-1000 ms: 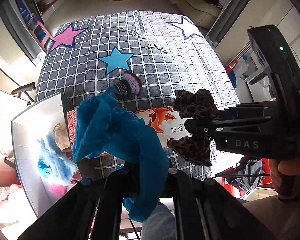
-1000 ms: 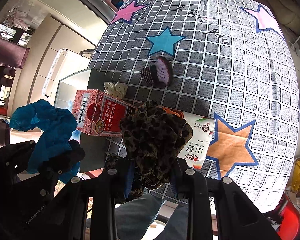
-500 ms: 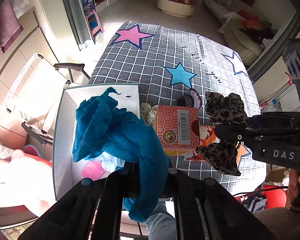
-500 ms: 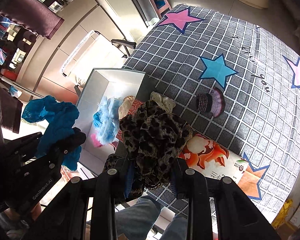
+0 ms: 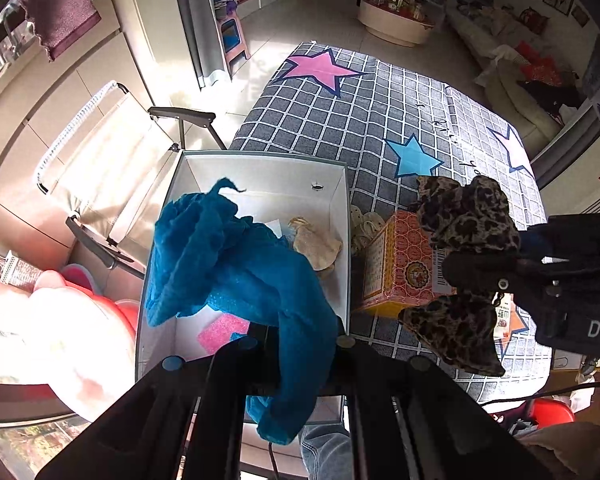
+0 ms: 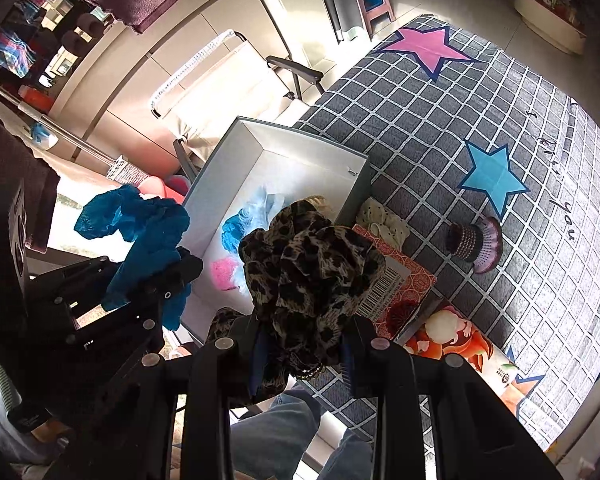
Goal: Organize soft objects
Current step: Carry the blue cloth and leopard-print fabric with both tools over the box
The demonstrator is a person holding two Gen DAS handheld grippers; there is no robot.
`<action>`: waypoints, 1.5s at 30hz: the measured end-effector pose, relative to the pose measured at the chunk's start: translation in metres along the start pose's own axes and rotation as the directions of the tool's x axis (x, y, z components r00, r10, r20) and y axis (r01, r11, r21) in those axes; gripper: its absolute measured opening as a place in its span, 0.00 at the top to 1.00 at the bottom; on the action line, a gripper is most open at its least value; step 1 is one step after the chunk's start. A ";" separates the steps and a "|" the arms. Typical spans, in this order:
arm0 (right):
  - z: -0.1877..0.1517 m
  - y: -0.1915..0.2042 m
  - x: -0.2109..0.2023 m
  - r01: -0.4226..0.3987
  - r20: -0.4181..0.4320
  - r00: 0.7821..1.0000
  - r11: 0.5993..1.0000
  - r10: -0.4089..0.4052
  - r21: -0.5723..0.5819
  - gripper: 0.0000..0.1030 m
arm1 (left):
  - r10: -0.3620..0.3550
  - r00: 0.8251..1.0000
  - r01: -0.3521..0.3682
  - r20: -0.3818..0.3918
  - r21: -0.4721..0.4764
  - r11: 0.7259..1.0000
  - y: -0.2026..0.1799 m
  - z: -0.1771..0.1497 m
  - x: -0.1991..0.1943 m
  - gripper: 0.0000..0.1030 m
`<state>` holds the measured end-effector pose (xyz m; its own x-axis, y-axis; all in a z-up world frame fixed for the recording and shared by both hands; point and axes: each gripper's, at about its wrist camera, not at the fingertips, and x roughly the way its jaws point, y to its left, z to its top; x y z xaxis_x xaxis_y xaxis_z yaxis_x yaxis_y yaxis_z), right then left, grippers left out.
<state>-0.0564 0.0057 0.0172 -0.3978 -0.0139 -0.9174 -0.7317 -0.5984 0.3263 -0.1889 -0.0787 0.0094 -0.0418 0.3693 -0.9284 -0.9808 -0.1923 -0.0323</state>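
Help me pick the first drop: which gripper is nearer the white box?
Left. The left gripper holds the blue cloth over the white box; the right gripper, holding the leopard bow, hangs beside it.

Two claws (image 5: 300, 332) (image 6: 300, 344), one white box (image 5: 342, 216)

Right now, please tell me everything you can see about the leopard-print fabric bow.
The leopard-print fabric bow is soft, thin-looking cloth in brown and tan with dark spots, gathered into ruffled lobes that spread on both sides of the grip. The right gripper is shut on its middle and holds it in the air, near the edge of the white open box, above the red patterned carton. Nothing else touches it.
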 end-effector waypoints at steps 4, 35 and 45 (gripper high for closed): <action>0.006 0.003 0.004 -0.004 -0.009 1.000 1.000 0.004 -0.008 0.70 | 0.001 1.000 -0.001 -0.004 -0.013 1.000 0.005 0.000 0.003 0.91; 0.057 0.014 0.037 -0.022 -0.043 0.999 1.000 0.021 -0.020 0.70 | 0.108 0.991 -0.118 -0.080 -0.123 0.985 0.047 0.004 0.049 0.91; 0.073 0.023 0.056 -0.018 -0.069 0.998 0.999 0.015 -0.037 0.70 | 0.117 0.987 -0.134 -0.112 -0.158 0.978 0.058 0.001 0.065 0.91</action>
<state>-0.1357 0.0493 -0.0104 -0.3698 -0.0782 -0.9258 -0.7032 -0.6277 0.3339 -0.2486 -0.0648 -0.0524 -0.1342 0.2398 -0.9615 -0.9239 -0.3812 0.0339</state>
